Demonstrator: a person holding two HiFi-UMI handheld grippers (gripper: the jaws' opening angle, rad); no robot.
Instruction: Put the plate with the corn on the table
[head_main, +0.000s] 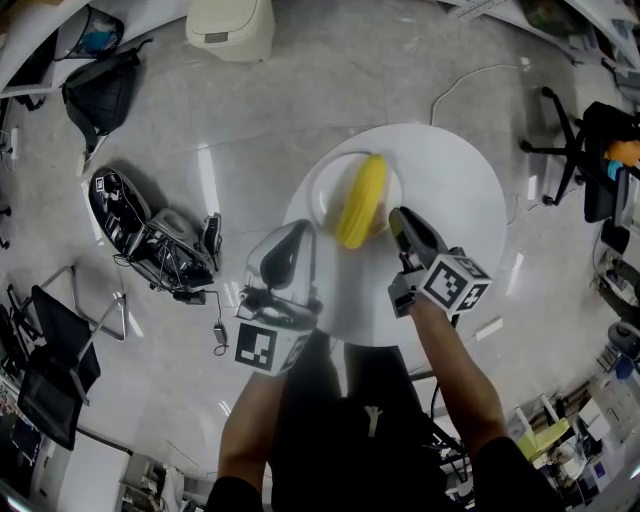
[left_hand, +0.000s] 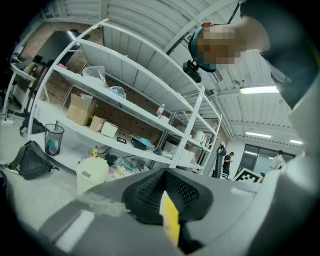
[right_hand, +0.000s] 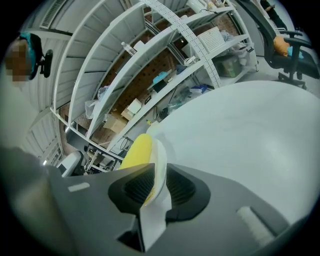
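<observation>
Right gripper (head_main: 398, 215) is clamped on the near-right rim of the plate (head_main: 322, 195), which sits over the round table (head_main: 460, 190), corn (head_main: 362, 200) lying loose across it. Only 1 edge is pinched: any sag and the corn could roll off left. Left gripper (head_main: 298, 232), jaws together and empty, hovers near-left, giving no support.

No word, brand or number can be read anywhere. The only signs are black-and-white square markers, patterns without letters, on the cubes of the left gripper (head_main: 285, 250) and the right gripper (head_main: 402, 222), both on the person's side of the round white counter (head_main: 460, 170). Labels on the shelf rack (left_hand: 125, 100) beyond the counter are too small to read.
</observation>
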